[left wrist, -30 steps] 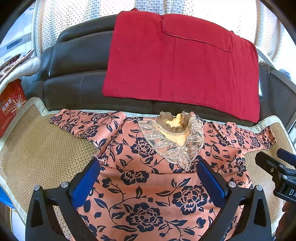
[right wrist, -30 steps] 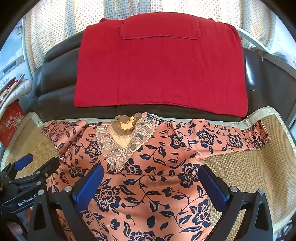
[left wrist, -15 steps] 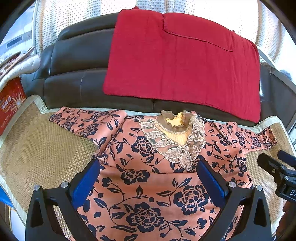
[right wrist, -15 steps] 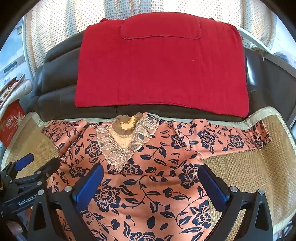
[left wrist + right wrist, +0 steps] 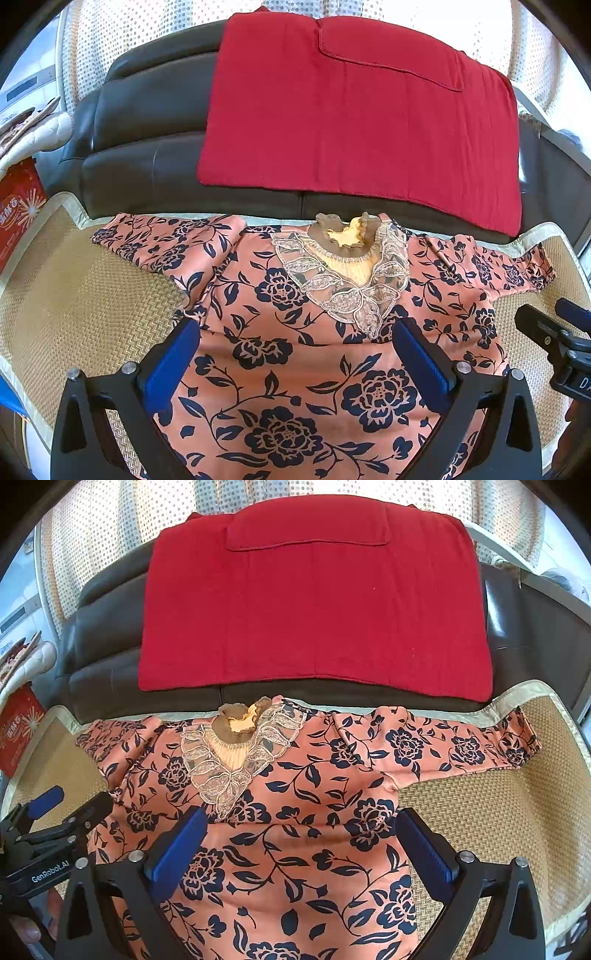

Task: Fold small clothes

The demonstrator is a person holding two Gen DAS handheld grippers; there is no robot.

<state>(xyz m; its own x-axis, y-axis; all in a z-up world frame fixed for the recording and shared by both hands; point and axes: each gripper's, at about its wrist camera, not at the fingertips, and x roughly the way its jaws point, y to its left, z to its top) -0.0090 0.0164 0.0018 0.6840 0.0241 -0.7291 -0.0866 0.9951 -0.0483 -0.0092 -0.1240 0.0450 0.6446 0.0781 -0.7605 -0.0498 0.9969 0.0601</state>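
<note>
A small salmon-pink blouse [image 5: 295, 347] with dark blue flowers and a lace collar [image 5: 347, 273] lies flat, front up, on a woven mat, sleeves spread to both sides. It also shows in the right wrist view [image 5: 303, 834]. My left gripper [image 5: 295, 354] is open and empty, hovering over the blouse's left chest. My right gripper [image 5: 303, 842] is open and empty over the right chest. Each gripper shows at the edge of the other's view: the right gripper [image 5: 554, 328] and the left gripper [image 5: 70, 808].
The woven mat [image 5: 85, 302] with a pale border covers the seat. A black leather sofa back [image 5: 147, 140] rises behind, draped with a red cloth [image 5: 354, 122]. A red box [image 5: 18, 210] stands at the far left.
Both grippers have drifted slightly; the blouse sits a touch higher and more leftward in the views. Nothing was grasped or let go.
</note>
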